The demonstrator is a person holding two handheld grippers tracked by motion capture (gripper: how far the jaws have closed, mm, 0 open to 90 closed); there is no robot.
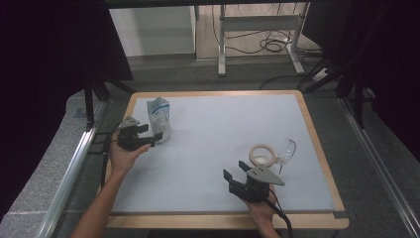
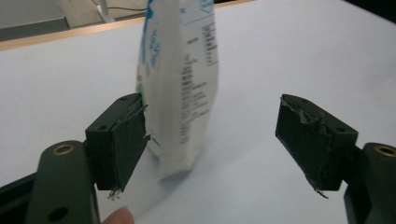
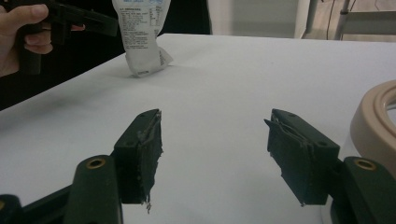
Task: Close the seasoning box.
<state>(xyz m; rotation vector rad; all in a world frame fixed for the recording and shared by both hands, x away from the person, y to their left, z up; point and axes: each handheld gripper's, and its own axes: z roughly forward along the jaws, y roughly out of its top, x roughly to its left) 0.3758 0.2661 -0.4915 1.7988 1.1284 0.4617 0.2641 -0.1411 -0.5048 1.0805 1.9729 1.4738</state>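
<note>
The left gripper [image 1: 148, 137], jaws apart, sits just beside a white pouch [image 1: 159, 119] near the table's [image 1: 213, 93] far left corner in the high view. The soft, crinkled pouch stands upright, long axis vertical, blue print on its face. The right gripper [image 1: 236, 171], also spread with nothing between its jaws, rests near the front right edge, close to a beige tape ring [image 1: 261, 154] and a clear glass [image 1: 286, 149] lying on its side.

In the left gripper view, the pouch [image 2: 180, 84] rises against the left pad [image 2: 128, 144], well short of the right one; whether it touches is unclear. Both pads are black and frayed.

In the right gripper view, the pouch [image 3: 140, 35] stands far off, top out of frame, beside the left gripper [image 3: 100, 23]; the smooth ring [image 3: 376, 126] curves at right.
</note>
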